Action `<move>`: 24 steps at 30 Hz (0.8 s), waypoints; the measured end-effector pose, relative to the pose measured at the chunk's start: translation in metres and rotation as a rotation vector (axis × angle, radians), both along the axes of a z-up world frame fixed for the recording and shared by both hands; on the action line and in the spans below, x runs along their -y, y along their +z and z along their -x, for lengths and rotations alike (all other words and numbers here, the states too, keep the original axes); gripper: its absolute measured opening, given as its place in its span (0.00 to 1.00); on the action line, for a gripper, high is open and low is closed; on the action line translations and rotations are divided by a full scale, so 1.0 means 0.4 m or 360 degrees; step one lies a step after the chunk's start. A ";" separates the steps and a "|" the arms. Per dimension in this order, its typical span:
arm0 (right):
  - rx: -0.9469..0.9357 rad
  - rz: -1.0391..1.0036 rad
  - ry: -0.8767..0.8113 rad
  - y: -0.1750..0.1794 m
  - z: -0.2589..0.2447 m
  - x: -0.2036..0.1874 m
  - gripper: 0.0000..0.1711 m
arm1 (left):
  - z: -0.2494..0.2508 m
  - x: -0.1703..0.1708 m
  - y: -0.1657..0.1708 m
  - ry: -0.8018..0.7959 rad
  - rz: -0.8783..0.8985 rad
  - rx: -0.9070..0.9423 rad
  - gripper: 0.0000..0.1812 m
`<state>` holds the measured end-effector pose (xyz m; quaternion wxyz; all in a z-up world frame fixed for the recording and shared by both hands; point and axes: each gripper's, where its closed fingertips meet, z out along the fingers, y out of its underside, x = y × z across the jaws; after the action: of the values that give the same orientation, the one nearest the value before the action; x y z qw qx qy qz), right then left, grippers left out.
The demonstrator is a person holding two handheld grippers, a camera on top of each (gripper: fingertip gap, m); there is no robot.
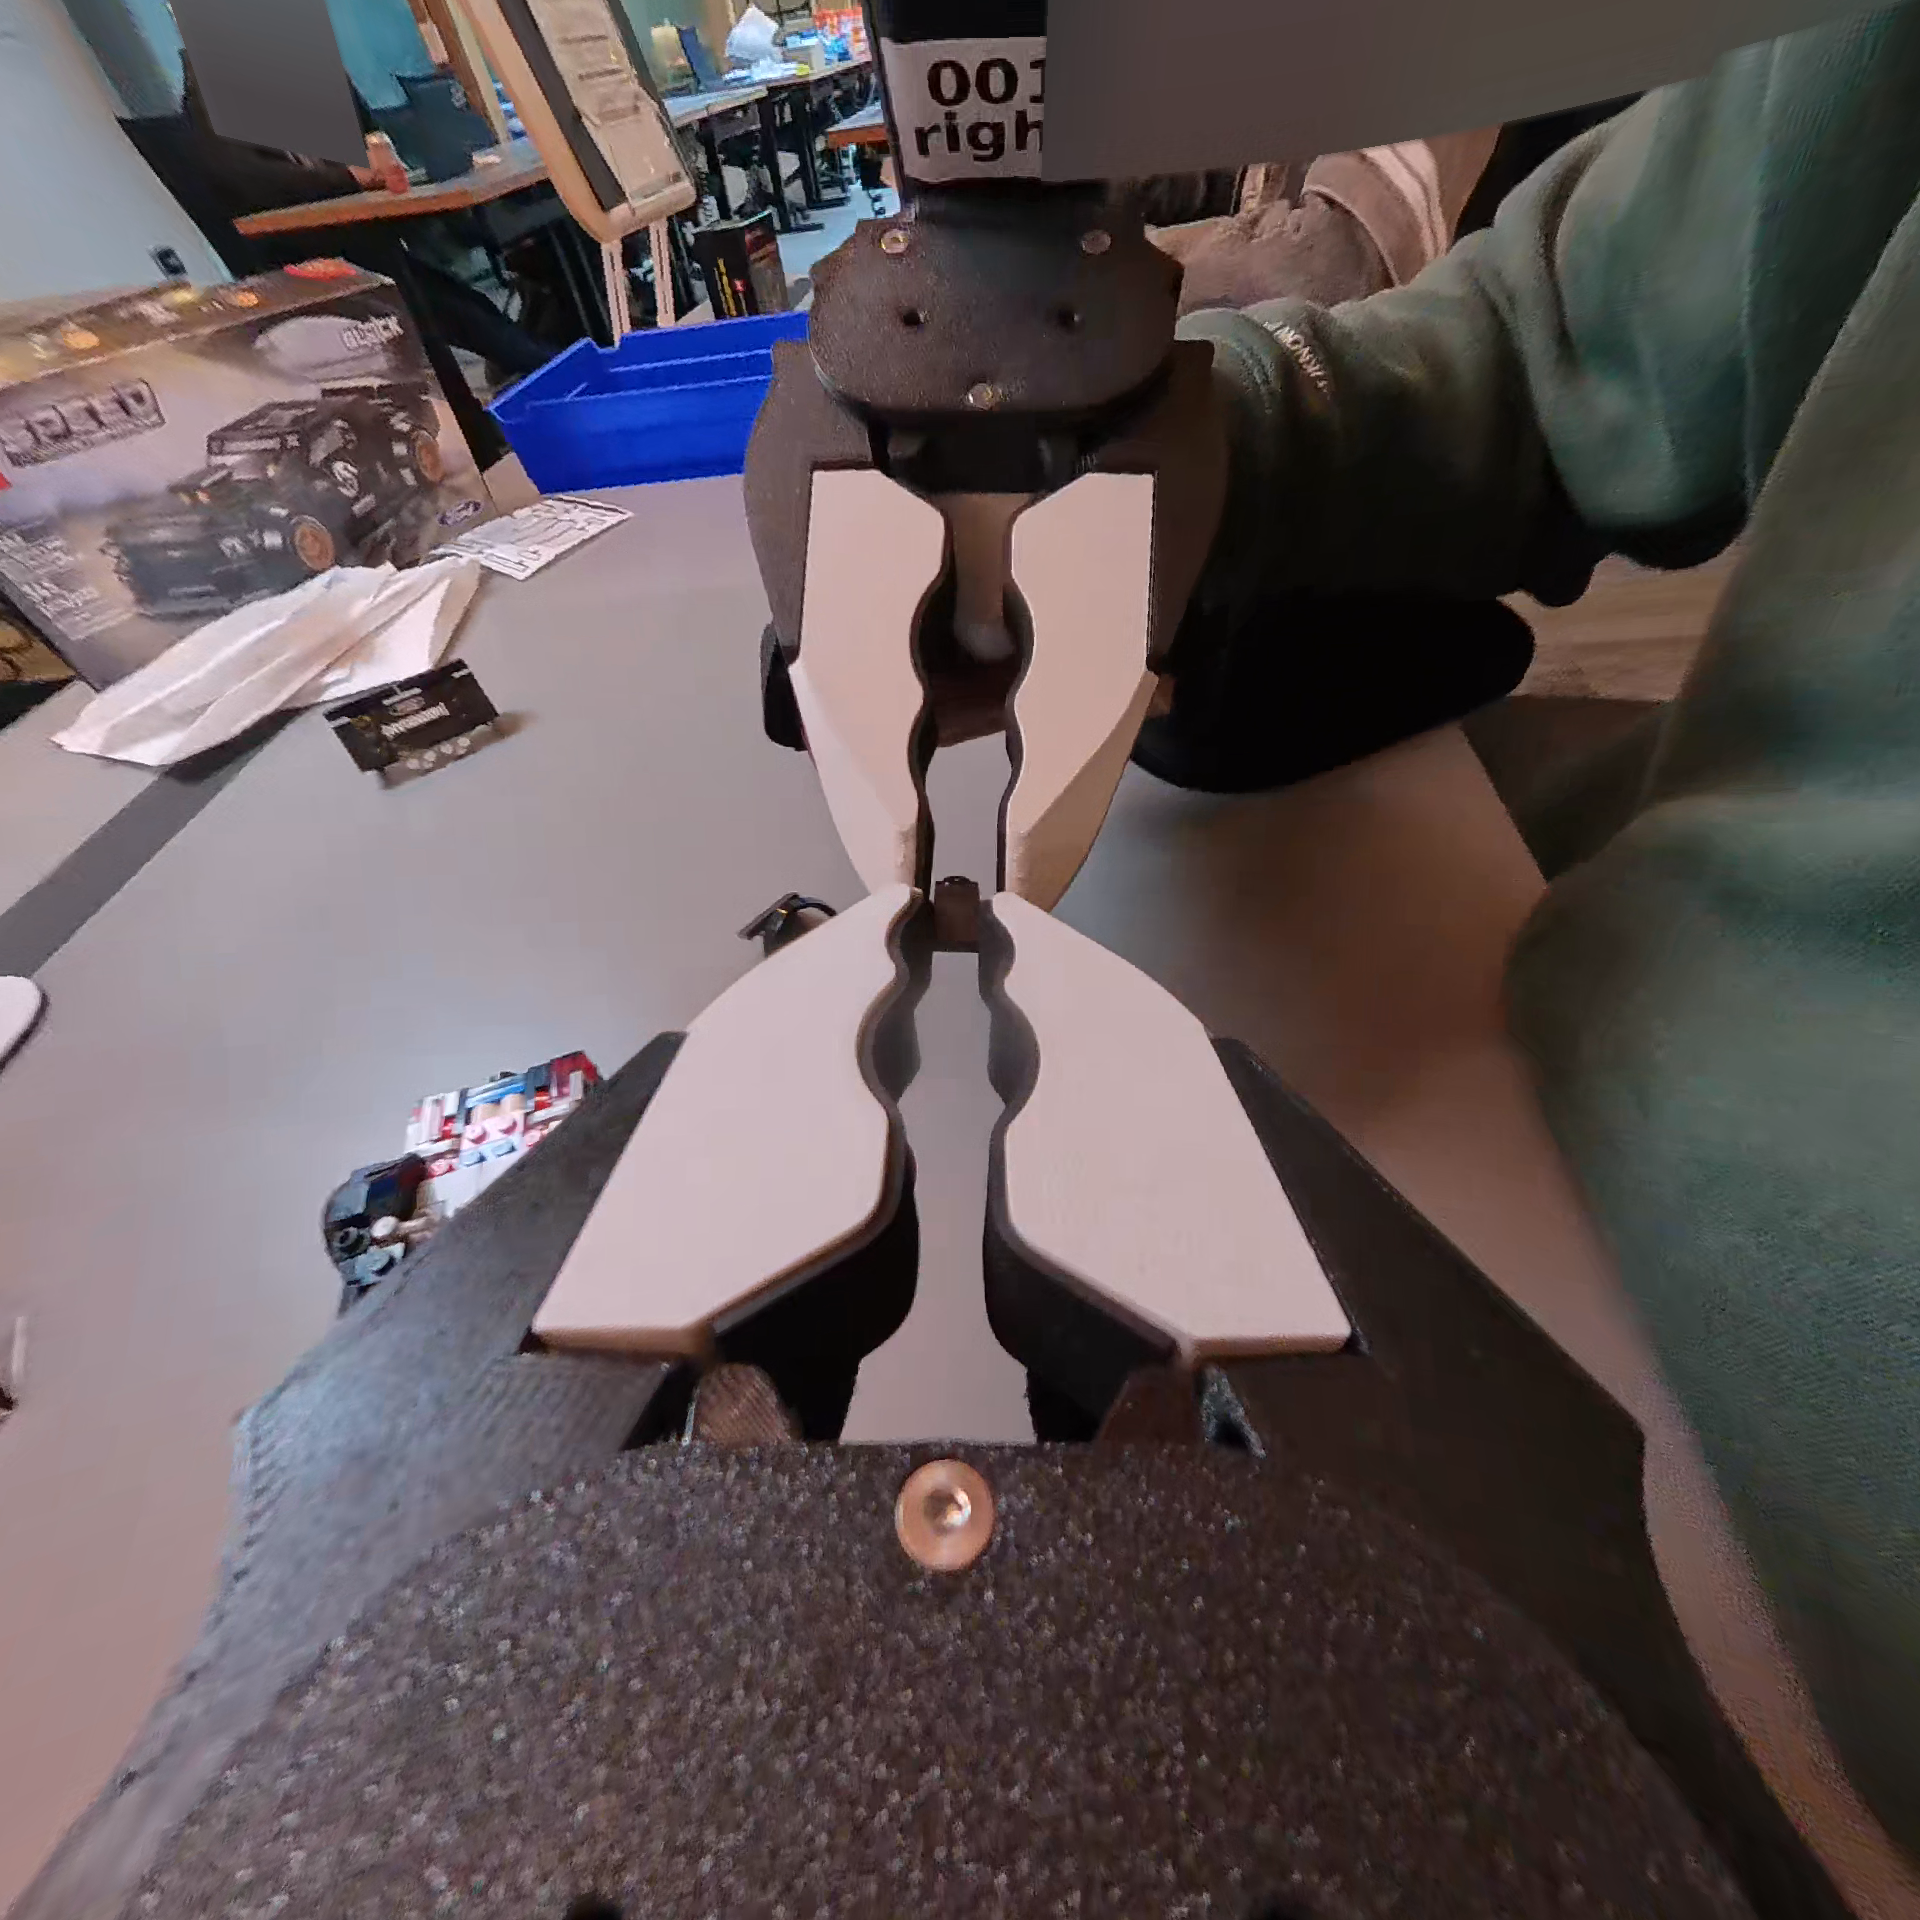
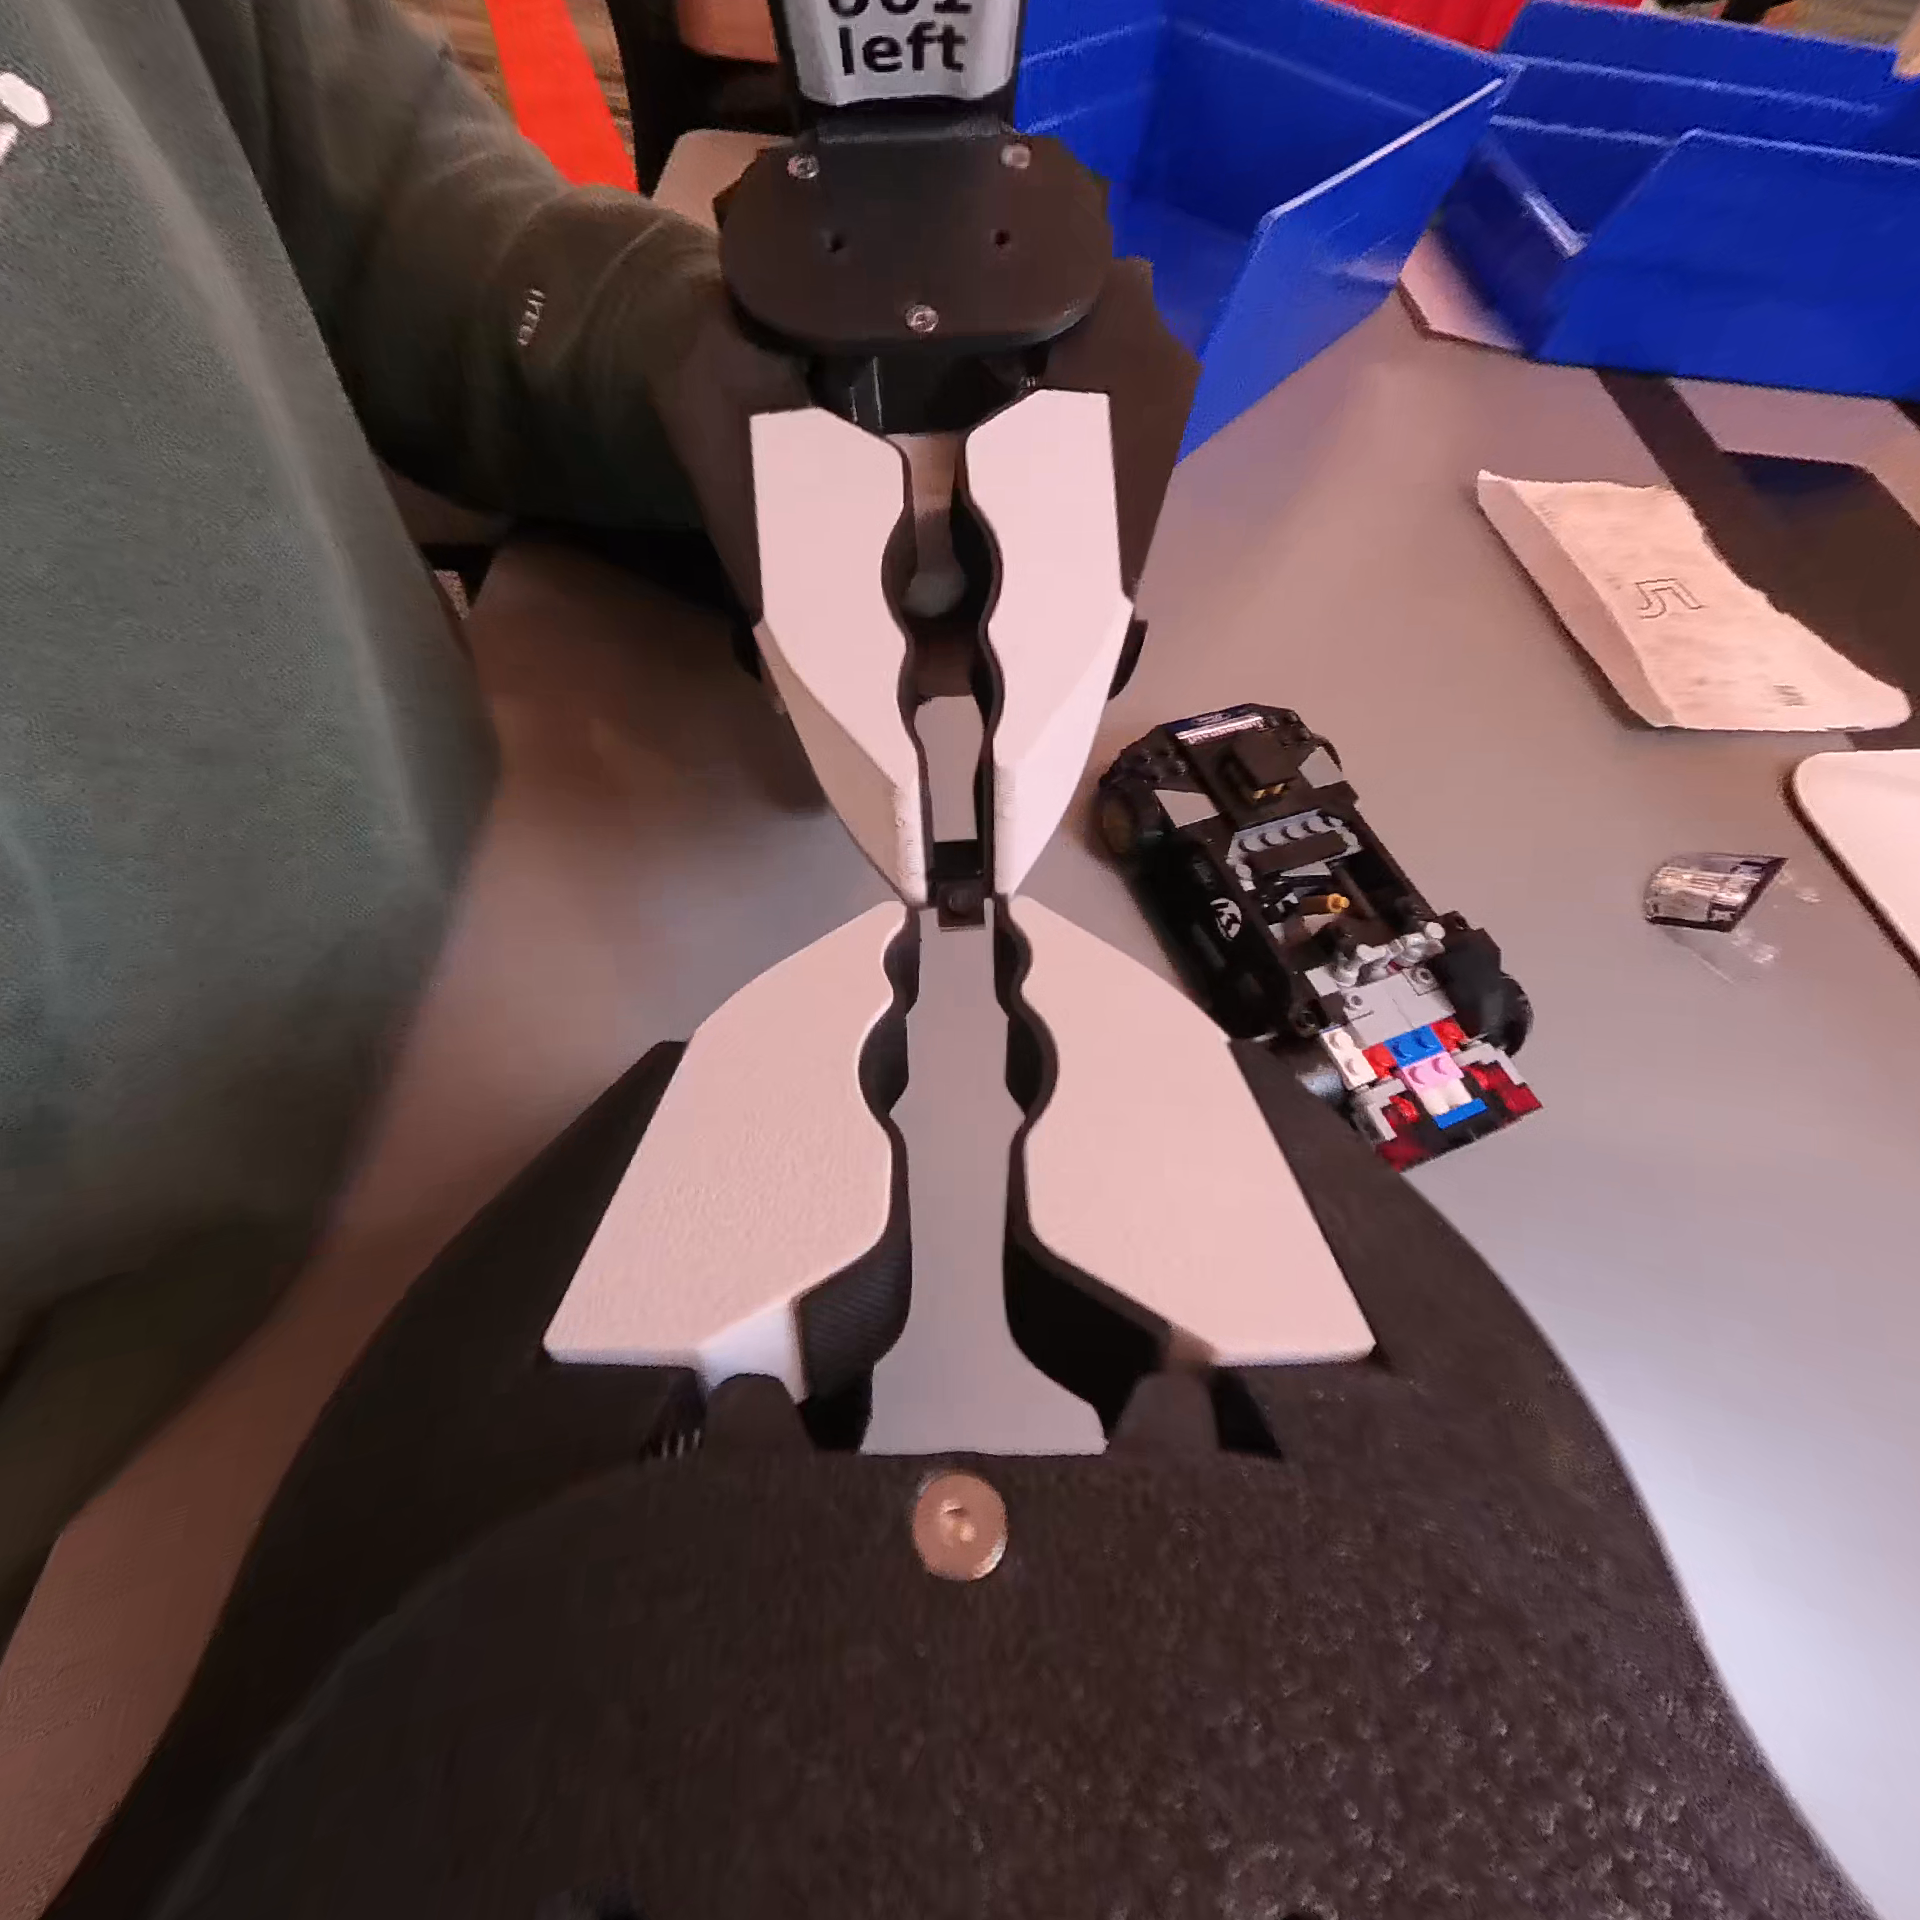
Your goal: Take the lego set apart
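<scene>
The grey worktop (image 2: pixel 1558 1403) carries a printed box (image 1: pixel 208 457) showing a black car, its writing left unquoted, at the far left edge. Blue bins (image 2: pixel 1704 208) stand along the far edge; their contents are hidden. The partly stripped lego car (image 2: pixel 1320 935) lies mid-worktop. Each tool bears a white label. The left gripper (image 1: pixel 956 920) and right gripper (image 2: pixel 958 904) meet tip to tip, both pinching one small black piece (image 2: pixel 958 883).

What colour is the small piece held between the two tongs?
Black; the piece shows best in the right wrist view.
</scene>
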<state>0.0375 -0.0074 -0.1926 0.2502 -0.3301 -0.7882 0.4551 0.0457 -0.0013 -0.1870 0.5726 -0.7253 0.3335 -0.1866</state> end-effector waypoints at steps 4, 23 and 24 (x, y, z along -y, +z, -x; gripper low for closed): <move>0.0005 0.0019 0.0027 0.001 -0.005 0.001 0.08 | 0.000 0.004 -0.007 -0.0013 0.0002 -0.0049 0.05; 0.0009 -0.0024 -0.0010 -0.034 0.005 -0.004 0.05 | 0.012 0.003 -0.046 -0.0004 0.0125 -0.0144 0.05; 0.0019 -0.0050 -0.0010 -0.040 0.006 -0.002 0.05 | 0.010 0.005 -0.053 -0.0004 0.0141 -0.0181 0.05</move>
<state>0.0353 -0.0065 -0.2085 0.2522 -0.3314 -0.7957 0.4399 0.0415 -0.0032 -0.2084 0.5199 -0.7590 0.3577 -0.1604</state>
